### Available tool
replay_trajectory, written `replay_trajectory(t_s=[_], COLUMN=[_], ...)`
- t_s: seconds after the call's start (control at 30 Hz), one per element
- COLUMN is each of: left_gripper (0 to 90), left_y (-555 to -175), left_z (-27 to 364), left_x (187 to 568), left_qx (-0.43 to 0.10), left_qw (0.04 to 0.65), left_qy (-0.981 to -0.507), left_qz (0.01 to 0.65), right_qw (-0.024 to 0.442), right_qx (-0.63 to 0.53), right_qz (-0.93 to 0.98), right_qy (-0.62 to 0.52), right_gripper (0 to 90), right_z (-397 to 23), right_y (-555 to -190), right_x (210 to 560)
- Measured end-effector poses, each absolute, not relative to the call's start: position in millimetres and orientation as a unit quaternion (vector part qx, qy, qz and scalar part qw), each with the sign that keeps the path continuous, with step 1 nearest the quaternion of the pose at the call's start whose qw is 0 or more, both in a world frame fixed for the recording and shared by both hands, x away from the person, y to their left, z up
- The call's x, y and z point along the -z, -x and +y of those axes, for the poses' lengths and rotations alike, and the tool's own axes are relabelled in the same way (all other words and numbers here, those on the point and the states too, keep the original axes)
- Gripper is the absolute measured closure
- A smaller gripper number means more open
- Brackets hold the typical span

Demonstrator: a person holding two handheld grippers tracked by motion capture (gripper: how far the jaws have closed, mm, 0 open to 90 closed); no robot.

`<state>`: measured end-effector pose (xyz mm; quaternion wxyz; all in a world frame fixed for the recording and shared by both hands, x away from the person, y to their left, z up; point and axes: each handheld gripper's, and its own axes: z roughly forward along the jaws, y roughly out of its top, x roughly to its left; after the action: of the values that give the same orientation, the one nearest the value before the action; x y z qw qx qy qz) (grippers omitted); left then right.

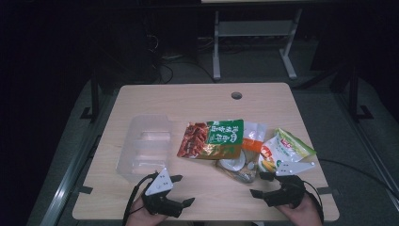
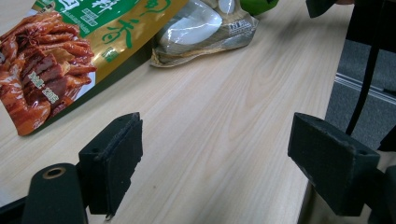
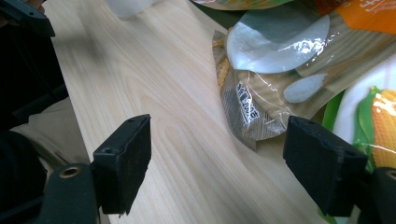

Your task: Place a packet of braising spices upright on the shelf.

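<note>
Both grippers rest low over the front of the wooden table [image 1: 197, 101], each held by a hand. My left gripper [image 1: 182, 190] stands open over bare wood, and its pads [image 2: 112, 158] have nothing between them. My right gripper [image 1: 259, 184] is open too, just short of a brown packet with a clear window [image 3: 275, 60]. That packet [image 1: 237, 165] lies beside a red and green snack packet [image 1: 211, 139] and a green and white corn packet [image 1: 284, 148]. The red and green packet [image 2: 60, 60] lies ahead and to the left of the left jaws.
A clear plastic container [image 1: 145, 146] stands on the left half of the table. A round cable hole [image 1: 236, 95] sits near the far edge. Beyond the table are dark floor, cables and a white desk frame [image 1: 254, 37]. The table's front edge lies right under both hands.
</note>
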<state>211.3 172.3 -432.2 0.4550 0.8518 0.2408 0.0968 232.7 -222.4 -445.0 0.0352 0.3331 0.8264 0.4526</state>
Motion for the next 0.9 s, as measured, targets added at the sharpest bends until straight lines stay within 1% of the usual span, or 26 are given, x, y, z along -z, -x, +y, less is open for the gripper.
replay_trajectory(t_s=[0.37,0.53,0.77,0.83,0.9], left_gripper=[17.5,17.6,17.6,17.7,17.7], left_y=[-210,-209,-207,-207,-208], left_z=[177,178,179,178,178], left_x=[431,429,427,427,427], left_qx=[-0.100,-0.106,-0.113,-0.114,-0.115], left_qw=[0.460,0.461,0.461,0.459,0.459], left_qy=[-0.848,-0.847,-0.848,-0.849,-0.849], left_qz=[0.244,0.241,0.237,0.236,0.234], right_qw=[0.042,0.051,0.063,0.062,0.054], right_qx=[-0.453,-0.452,-0.456,-0.456,-0.453], right_qz=[0.826,0.821,0.804,0.801,0.799], right_qy=[-0.332,-0.346,-0.376,-0.384,-0.393], right_gripper=[22.9,22.9,24.7,28.0,28.9], right_z=[-217,-214,-210,-207,-204], right_y=[-234,-237,-255,-262,-270], right_x=[442,433,413,409,406])
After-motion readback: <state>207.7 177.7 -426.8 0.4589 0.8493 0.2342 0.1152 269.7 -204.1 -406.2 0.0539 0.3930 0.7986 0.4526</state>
